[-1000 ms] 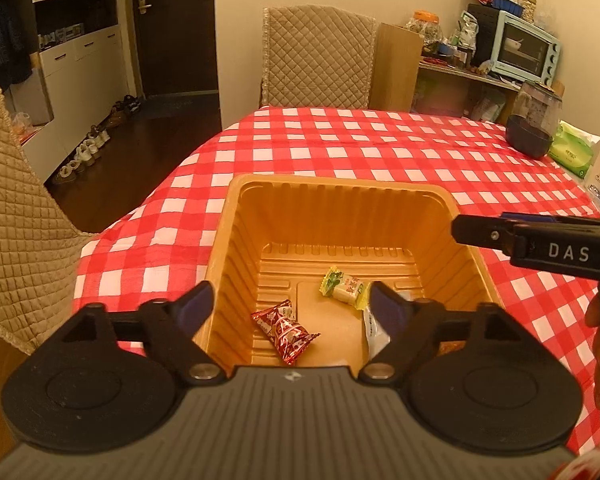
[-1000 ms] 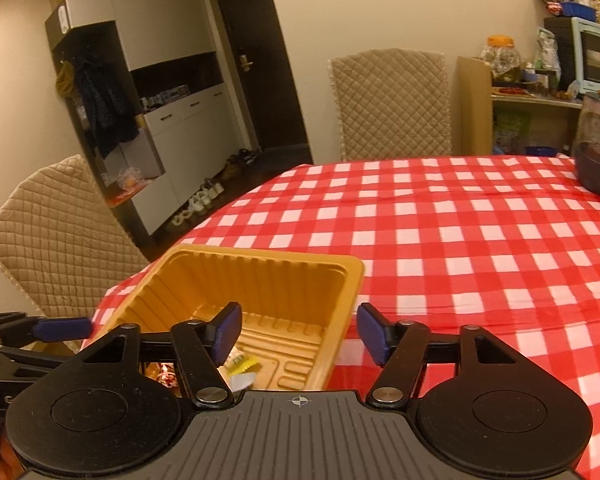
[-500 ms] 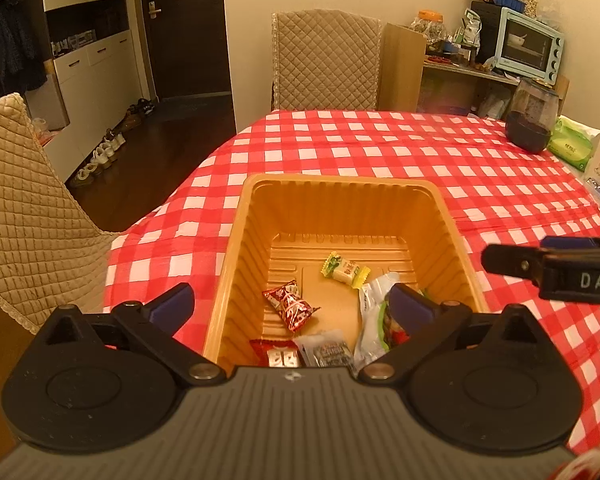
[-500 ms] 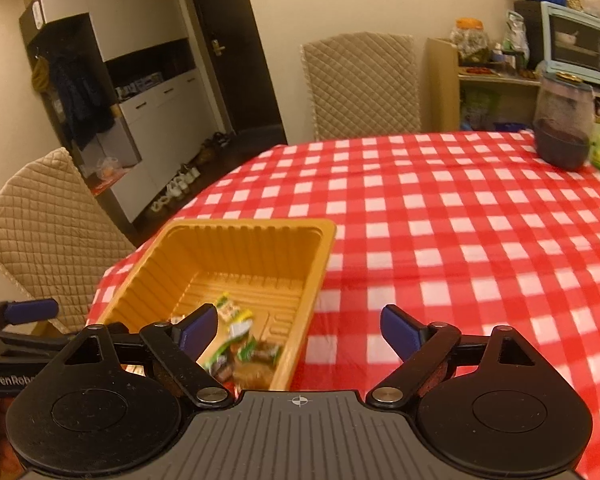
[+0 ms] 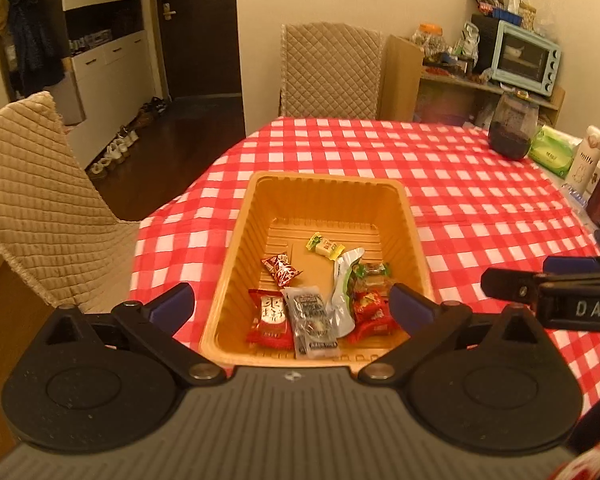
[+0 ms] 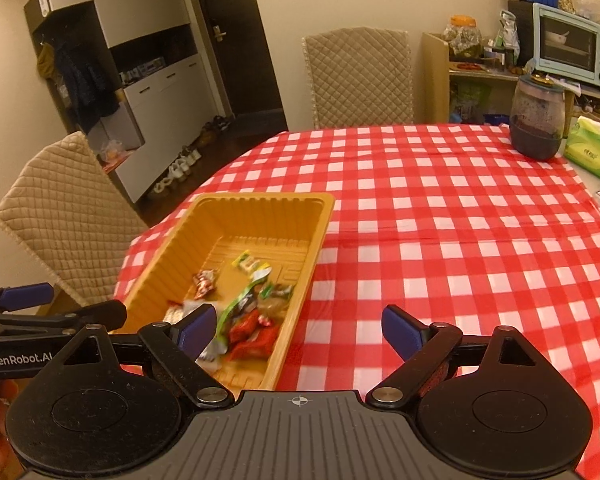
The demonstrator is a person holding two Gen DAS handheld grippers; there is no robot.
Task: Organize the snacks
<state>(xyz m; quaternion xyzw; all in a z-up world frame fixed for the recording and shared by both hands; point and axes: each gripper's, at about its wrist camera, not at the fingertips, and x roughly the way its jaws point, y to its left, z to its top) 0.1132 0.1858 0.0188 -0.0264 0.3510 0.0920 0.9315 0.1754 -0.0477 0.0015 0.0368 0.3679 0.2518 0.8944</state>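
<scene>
Left wrist: orange tray (image 5: 240, 256) holds snack packets (image 5: 308, 318); left gripper (image 5: 290, 306) spread.

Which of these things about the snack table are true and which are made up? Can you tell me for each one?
1. The snacks sit inside the orange tray. True.
2. The left gripper is squeezing a snack. False: its fingers are spread wide and hold nothing.
3. The tablecloth is red and white checked. True.
4. The dark jar stands inside the tray. False: it stands far off on the cloth, beside the green tissue pack.
5. The right gripper is open and empty. True.
6. The small yellow-green candy lies on top of the silver packet. False: it lies apart, toward the tray's far end.
</scene>
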